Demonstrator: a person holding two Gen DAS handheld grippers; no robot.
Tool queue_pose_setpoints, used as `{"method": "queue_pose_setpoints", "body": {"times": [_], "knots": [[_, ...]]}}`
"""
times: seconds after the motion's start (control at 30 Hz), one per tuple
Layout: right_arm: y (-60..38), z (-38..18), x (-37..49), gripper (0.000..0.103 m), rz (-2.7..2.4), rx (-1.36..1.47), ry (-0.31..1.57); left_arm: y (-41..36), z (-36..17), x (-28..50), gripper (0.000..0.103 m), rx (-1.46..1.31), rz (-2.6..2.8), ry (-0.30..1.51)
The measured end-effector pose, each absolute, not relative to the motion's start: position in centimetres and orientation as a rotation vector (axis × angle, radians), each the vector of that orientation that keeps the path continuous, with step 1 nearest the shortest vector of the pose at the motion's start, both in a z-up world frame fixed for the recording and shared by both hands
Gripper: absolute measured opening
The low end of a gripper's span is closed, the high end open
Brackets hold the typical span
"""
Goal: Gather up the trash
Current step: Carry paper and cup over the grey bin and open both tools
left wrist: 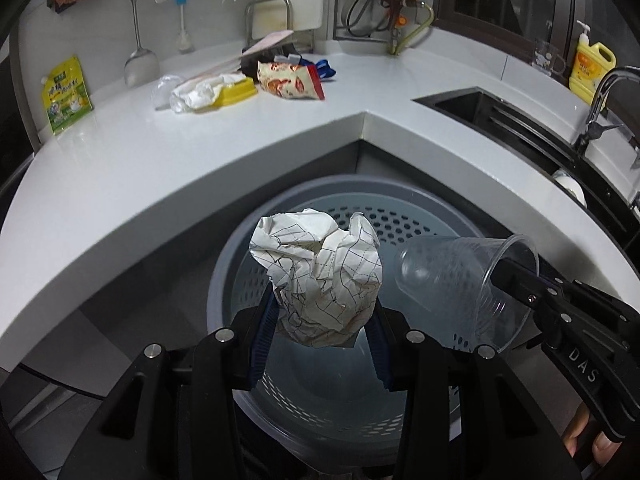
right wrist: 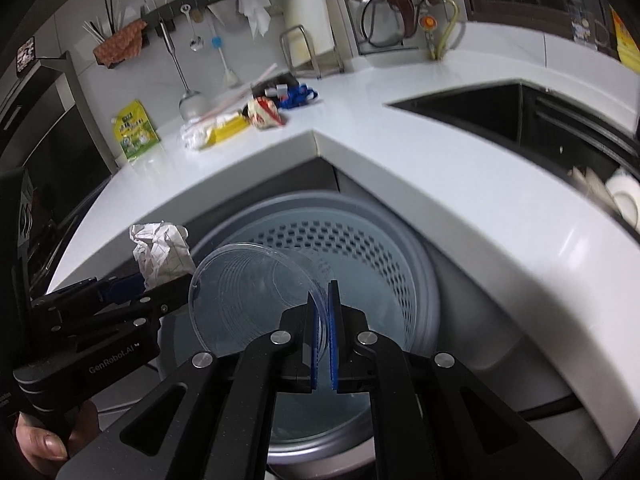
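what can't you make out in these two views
- Bin floor: both views, hidden by the gripper bodies, the crumpled paper and the clear cup.
- Sink contents: cut off at the right edge, dark.
- Green pouch label: too small to read.
- Trash pile on the counter: overlapping, pieces hard to separate.

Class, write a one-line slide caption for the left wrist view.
Left gripper holds crumpled paper over the bin; right gripper holds a clear cup.
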State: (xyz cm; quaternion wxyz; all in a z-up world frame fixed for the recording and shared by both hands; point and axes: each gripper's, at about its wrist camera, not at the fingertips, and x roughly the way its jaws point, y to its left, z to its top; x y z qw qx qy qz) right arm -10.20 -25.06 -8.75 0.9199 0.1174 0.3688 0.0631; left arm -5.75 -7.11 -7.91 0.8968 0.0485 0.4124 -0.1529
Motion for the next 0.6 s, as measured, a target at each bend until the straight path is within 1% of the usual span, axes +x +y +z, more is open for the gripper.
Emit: {"method": "queue_pose_setpoints", "body": {"times": [0.2, 0.6], "knots": [[-25.1, -10.7, -10.1, 0.004, 0.123, 0.251, 0.811, -7.1, -9.4, -5.6, 0.041, 0.086, -0.335, 0.91], [-25.1, -12.0, -9.7, 0.004, 0.111, 0.245, 0.852, -7.0, -10.7, -5.0, 0.044, 0.071, -0.337, 0.952]]}}
